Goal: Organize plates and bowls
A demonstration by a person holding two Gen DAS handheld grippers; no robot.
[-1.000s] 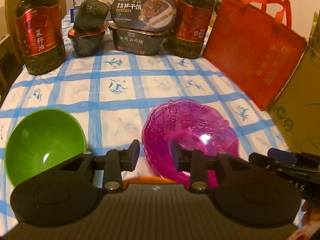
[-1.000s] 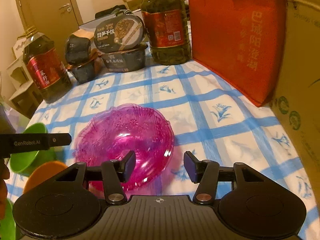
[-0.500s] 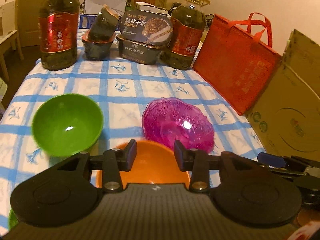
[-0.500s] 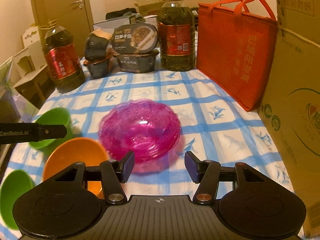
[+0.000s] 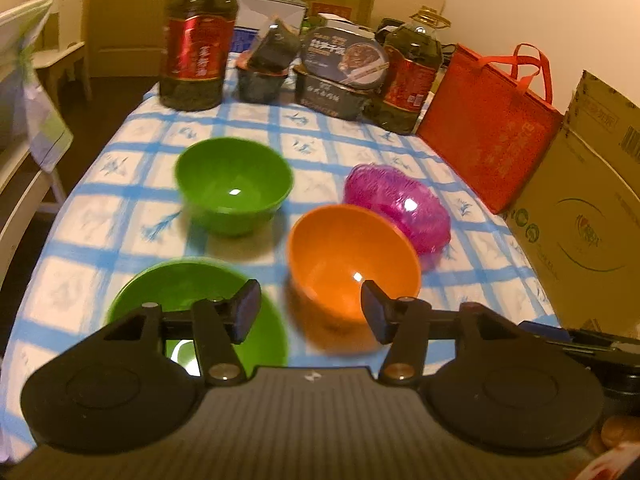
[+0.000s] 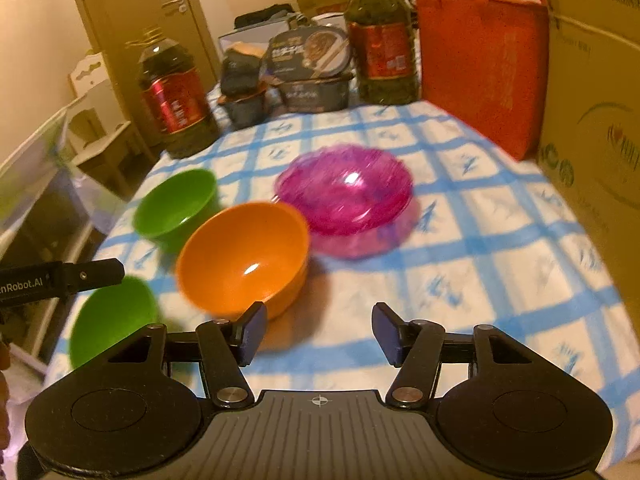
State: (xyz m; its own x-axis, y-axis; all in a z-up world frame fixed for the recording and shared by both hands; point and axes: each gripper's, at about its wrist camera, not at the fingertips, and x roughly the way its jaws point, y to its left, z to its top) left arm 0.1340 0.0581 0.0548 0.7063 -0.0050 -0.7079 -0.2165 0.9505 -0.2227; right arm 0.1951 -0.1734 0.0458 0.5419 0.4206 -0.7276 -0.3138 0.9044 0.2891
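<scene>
On tablecloth [image 6: 500,248], glossy orange bowl [image 6: 244,256]

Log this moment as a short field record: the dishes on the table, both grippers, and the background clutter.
surface: blue-and-white checked tablecloth
dishes: far green plastic bowl; near green plastic bowl; orange plastic bowl; translucent pink glass dish
stacking: none, each dish sits apart
left gripper: open, empty, above the near edge
right gripper: open, empty
background: two dark oil bottles, red tote bag, cardboard box
</scene>
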